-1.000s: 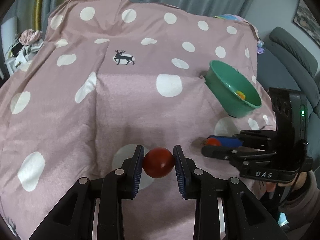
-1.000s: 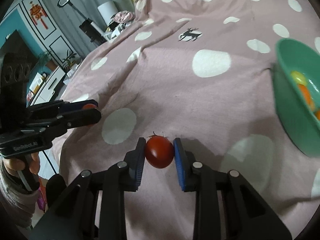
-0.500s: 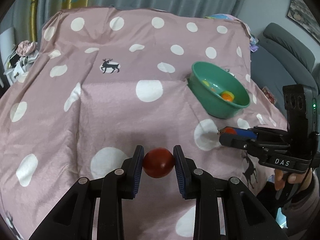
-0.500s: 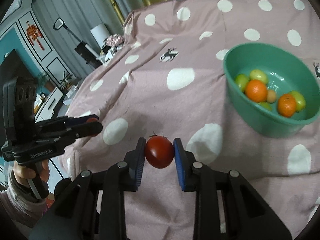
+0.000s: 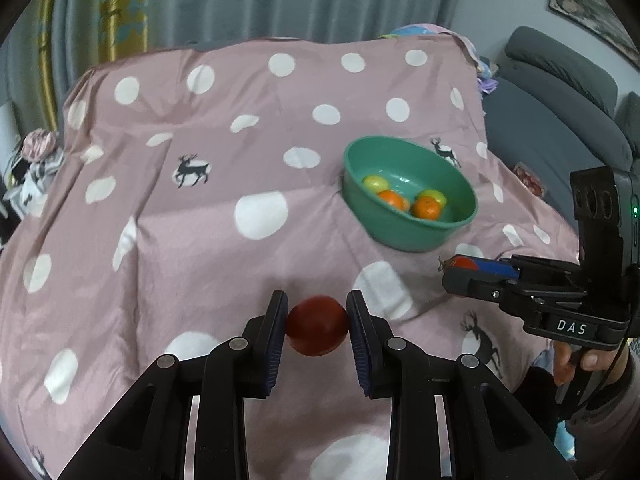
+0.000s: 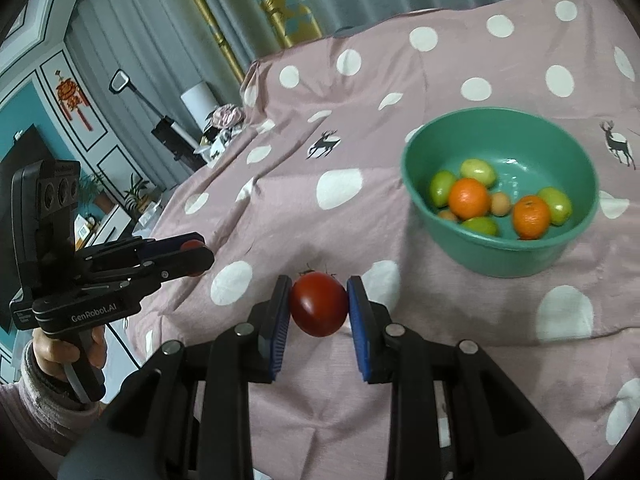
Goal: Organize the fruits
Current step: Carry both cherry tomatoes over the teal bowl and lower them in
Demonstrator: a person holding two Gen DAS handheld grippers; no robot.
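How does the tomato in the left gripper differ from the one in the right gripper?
The left gripper's tomato shows a smooth, rounded face with no stem in view; the right gripper's tomato shows thin dark stem tips at its top. The left gripper's tomato looks duller; the right gripper's tomato carries a brighter sheen. Shared: both are dark red, small, and clamped between blue pads, off the cloth, outside the green bowl.

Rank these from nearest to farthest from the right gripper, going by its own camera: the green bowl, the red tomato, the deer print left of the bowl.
1. Red tomato, clamped in the right gripper.
2. Green bowl, ahead on the right.
3. Deer print, farther back, left of the bowl.
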